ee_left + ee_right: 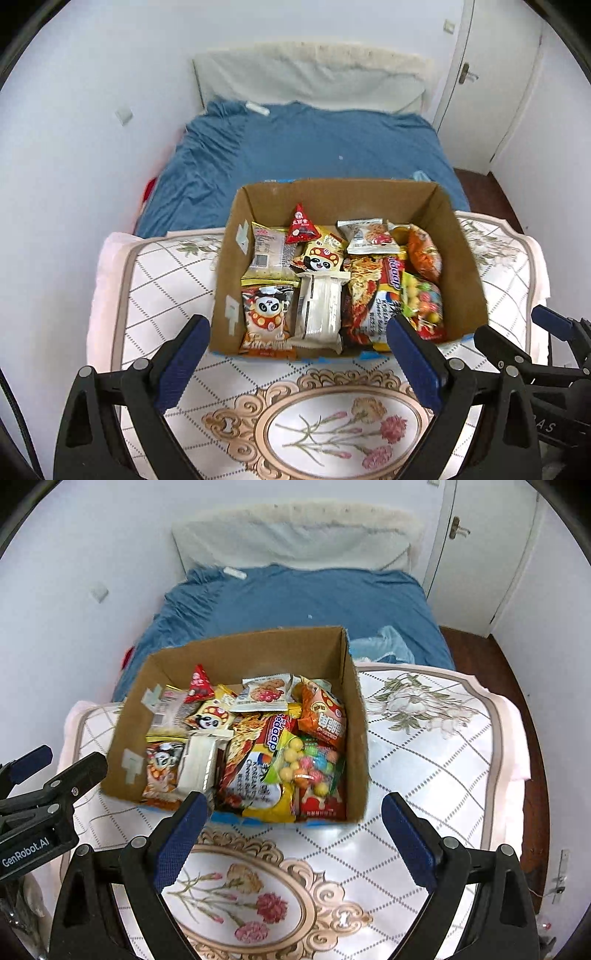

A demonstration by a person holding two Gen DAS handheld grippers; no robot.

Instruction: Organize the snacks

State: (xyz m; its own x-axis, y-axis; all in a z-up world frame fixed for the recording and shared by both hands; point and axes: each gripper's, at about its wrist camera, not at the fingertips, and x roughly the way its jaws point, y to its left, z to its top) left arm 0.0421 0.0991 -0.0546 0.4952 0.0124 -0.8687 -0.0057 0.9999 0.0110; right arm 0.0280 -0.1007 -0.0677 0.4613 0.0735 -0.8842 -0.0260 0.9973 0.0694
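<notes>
— What can't you make out in the box point(467, 258)?

— The lower packets – each half buried under its neighbour. Small print on the noodle packet point(255, 764) is too blurred to read.

— And at the edges?

— The table point(236, 384) runs off the bottom; the door point(480, 554) is cut by the lens rim.

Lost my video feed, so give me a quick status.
Left gripper and right gripper open, empty. Cardboard box of snacks on table. Nothing in the way.
</notes>
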